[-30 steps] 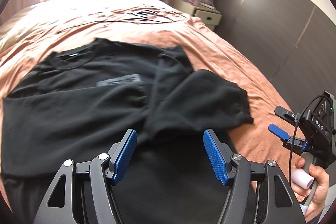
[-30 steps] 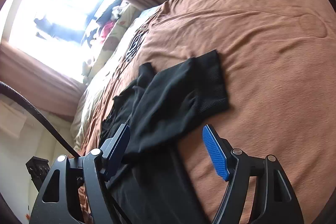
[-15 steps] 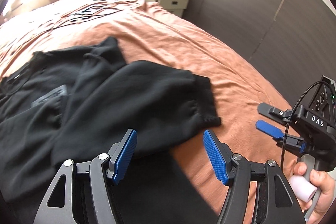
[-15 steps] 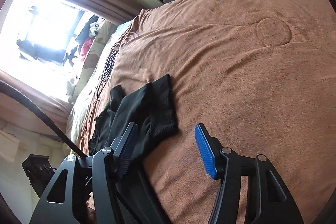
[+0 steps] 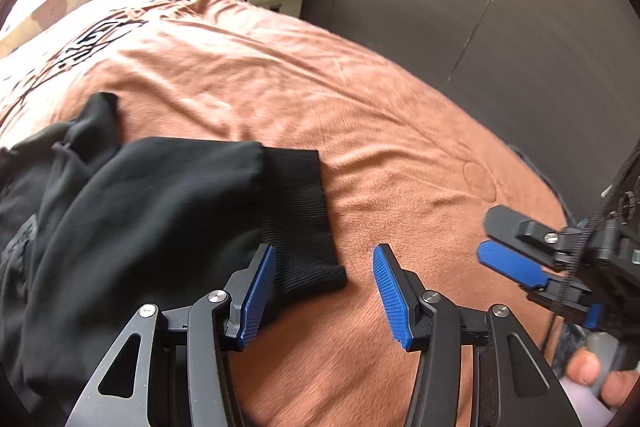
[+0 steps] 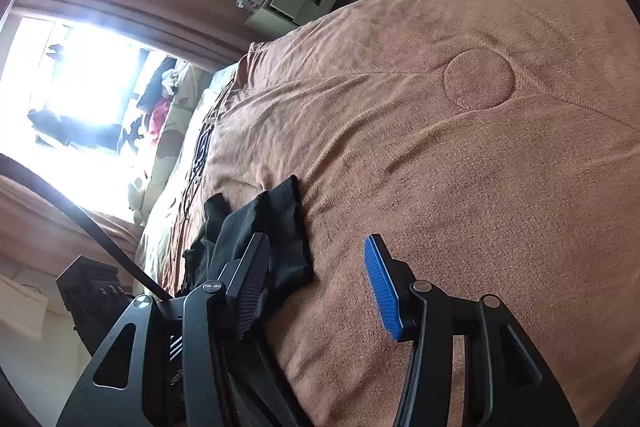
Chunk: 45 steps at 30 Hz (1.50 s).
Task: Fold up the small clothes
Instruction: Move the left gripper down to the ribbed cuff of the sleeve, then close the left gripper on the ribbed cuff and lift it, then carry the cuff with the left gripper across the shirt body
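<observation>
Both grippers: left gripper [image 5: 322, 289], right gripper [image 6: 316, 285] low over sleeve cuff [image 5: 298, 219], jaws apart

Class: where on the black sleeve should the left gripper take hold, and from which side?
Probably at the ribbed cuff, from its open end on the bare blanket side. It lies flat with a free edge, near the open left gripper.
</observation>
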Motion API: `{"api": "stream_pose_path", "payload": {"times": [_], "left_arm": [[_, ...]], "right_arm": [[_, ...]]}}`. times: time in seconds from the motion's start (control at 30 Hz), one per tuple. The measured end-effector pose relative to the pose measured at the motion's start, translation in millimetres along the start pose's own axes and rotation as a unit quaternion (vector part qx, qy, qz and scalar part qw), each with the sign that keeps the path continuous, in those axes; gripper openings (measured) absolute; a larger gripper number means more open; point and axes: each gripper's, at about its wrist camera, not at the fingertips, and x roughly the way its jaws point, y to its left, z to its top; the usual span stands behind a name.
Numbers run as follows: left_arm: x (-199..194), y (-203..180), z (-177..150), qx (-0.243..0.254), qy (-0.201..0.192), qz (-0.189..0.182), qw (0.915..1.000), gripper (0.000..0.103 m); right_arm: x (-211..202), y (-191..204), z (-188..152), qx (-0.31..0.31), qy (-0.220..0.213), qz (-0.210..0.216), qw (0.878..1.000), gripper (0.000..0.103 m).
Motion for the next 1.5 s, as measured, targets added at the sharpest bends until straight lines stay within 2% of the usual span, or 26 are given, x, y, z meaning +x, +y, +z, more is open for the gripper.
{"api": "stream_pose_path", "payload": {"times": [0.13, 0.27, 0.5, 0.57, 0.63, 0.7, 0.73, 0.77, 0.83, 0.93, 1.13, 1.33, 1.5], "left_arm": [[22, -1, 5, -0.009, 0.027, 0.001, 0.9996, 0.053], [41, -2, 6, -0.008, 0.05, 0.018, 0.9985, 0.053], [55, -2, 8, -0.009, 0.052, 0.035, 0.998, 0.051], [55, -6, 7, 0.015, 0.056, 0.059, 0.9966, 0.039], [53, -1, 7, 0.013, 0.058, 0.056, 0.9967, 0.033], [49, 6, 9, 0.003, 0.062, 0.055, 0.9966, 0.019], [45, 9, 10, -0.002, 0.061, 0.056, 0.9966, 0.011], [39, 12, 12, -0.011, 0.06, 0.046, 0.9971, 0.01], [26, 17, 16, -0.018, 0.052, 0.039, 0.9977, 0.009], [-3, 26, 22, -0.012, 0.027, 0.058, 0.9979, 0.008], [-54, 68, 24, -0.041, 0.004, 0.087, 0.9954, 0.008], [-102, 112, 15, -0.072, -0.021, 0.114, 0.9906, 0.008], [-145, 148, 4, -0.097, -0.044, 0.138, 0.9847, 0.008]], "right_arm": [[-4, -5, 2, 0.005, -0.002, 0.004, 1.0, 0.048], [-5, -11, 5, 0.02, -0.001, 0.016, 1.0, 0.048], [-4, -14, 4, 0.029, -0.003, 0.021, 0.999, 0.048], [-3, -14, 4, 0.029, -0.003, 0.022, 0.999, 0.048], [-3, -13, 4, 0.03, -0.003, 0.023, 0.999, 0.048], [-1, -11, 4, 0.029, -0.002, 0.025, 0.999, 0.048], [-1, -10, 4, 0.027, -0.002, 0.027, 0.999, 0.048], [0, -9, 3, 0.025, -0.002, 0.029, 0.999, 0.048], [2, -4, 2, 0.019, -0.001, 0.032, 0.999, 0.048], [11, 5, -1, 0.006, 0.009, 0.038, 0.999, 0.048], [34, 28, -14, -0.025, 0.037, 0.064, 0.997, 0.048], [53, 51, -25, -0.057, 0.049, 0.071, 0.995, 0.048], [79, 74, -41, -0.094, 0.075, 0.077, 0.99, 0.048]]}}
